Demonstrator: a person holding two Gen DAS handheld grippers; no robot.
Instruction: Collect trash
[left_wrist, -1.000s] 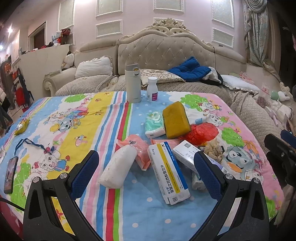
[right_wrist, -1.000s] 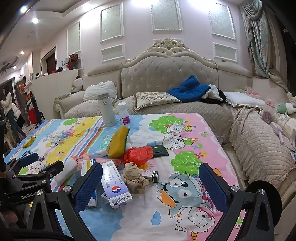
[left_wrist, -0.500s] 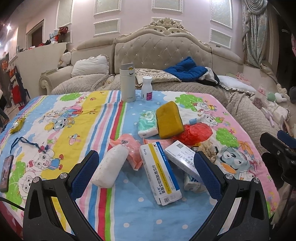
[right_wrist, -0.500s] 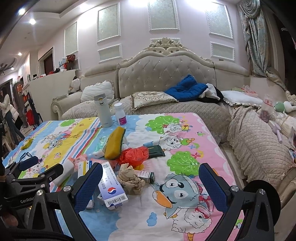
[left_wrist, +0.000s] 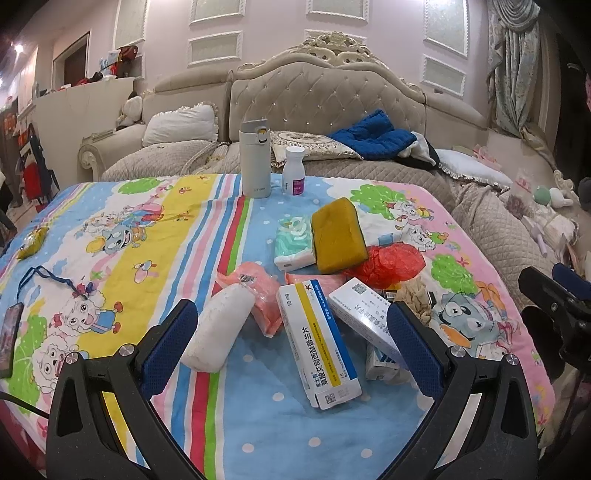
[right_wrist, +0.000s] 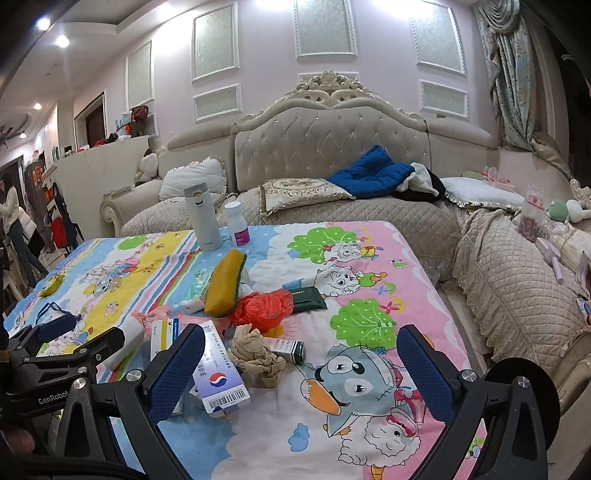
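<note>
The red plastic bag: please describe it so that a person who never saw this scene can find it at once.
Look at the cartoon blanket over the table, at the pile of litter near its middle. The red bag lies crumpled at the pile's right side, touching the yellow sponge, with the beige rag in front. It is the only bright red, shiny, wrinkled thing there.

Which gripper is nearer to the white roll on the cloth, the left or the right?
Left. The white roll lies just ahead of the left gripper, beside its left jaw. The right gripper hovers farther right, over the crumpled tissue.
</note>
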